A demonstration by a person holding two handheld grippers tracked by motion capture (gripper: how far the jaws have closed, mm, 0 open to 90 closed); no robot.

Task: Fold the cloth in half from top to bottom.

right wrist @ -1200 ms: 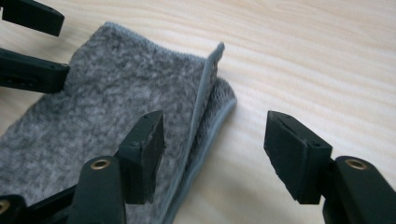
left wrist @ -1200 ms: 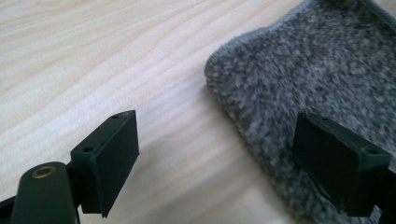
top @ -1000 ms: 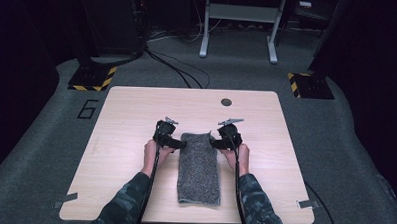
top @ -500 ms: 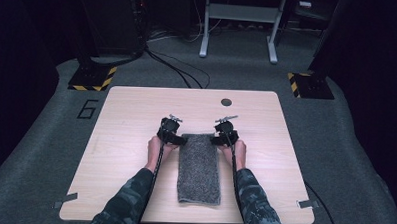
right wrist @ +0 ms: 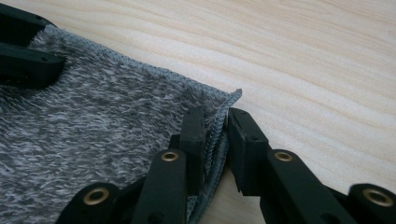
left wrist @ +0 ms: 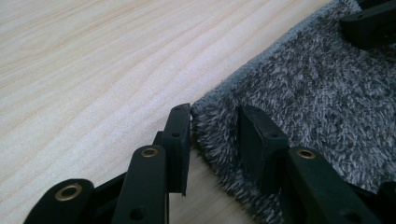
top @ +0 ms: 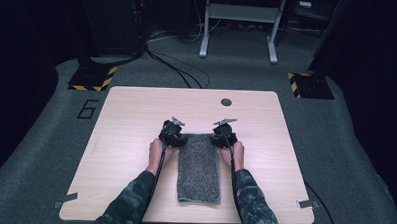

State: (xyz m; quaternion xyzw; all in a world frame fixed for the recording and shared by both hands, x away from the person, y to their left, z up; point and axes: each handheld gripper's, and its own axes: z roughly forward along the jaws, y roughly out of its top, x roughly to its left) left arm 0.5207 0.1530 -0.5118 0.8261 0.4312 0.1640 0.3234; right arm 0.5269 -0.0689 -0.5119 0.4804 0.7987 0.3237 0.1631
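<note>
One grey towel [top: 200, 167], two grippers, left [top: 172, 134], right [top: 222, 135], one wooden table [top: 125, 139]

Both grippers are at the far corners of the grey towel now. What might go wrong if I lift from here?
The left gripper straddles its corner of the grey towel with a gap between the fingers, so that corner may slip out. The right gripper pinches only the thin edge near its corner; the hem could pull free. An uneven lift might drag the folded towel askew across the table.
</note>
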